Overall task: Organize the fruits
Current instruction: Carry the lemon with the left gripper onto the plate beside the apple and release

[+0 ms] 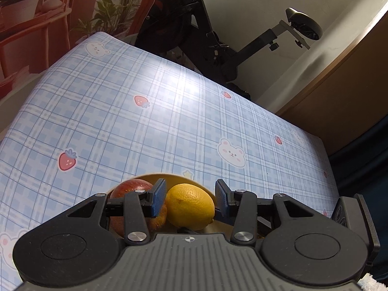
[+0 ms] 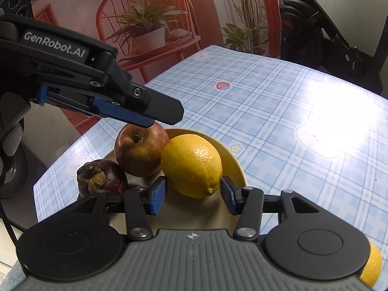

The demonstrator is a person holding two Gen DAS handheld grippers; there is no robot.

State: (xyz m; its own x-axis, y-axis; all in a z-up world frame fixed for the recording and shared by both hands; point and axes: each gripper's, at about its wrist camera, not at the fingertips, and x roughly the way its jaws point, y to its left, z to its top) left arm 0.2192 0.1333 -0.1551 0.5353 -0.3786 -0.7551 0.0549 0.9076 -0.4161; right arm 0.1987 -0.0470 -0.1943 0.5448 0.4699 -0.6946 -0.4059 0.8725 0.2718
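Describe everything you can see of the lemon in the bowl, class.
The lemon is bright yellow with dimpled, glossy skin and a small nub at its near end. It lies on its side in the pale yellow bowl, leaning against the red apple. The right claw straddles its near end, pads beside the skin; contact is unclear.

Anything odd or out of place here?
One thing: a yellow fruit sits alone on the table at the right wrist view's lower right edge, outside the plate that holds the apple, lemon and mangosteen. No spills or damage visible.
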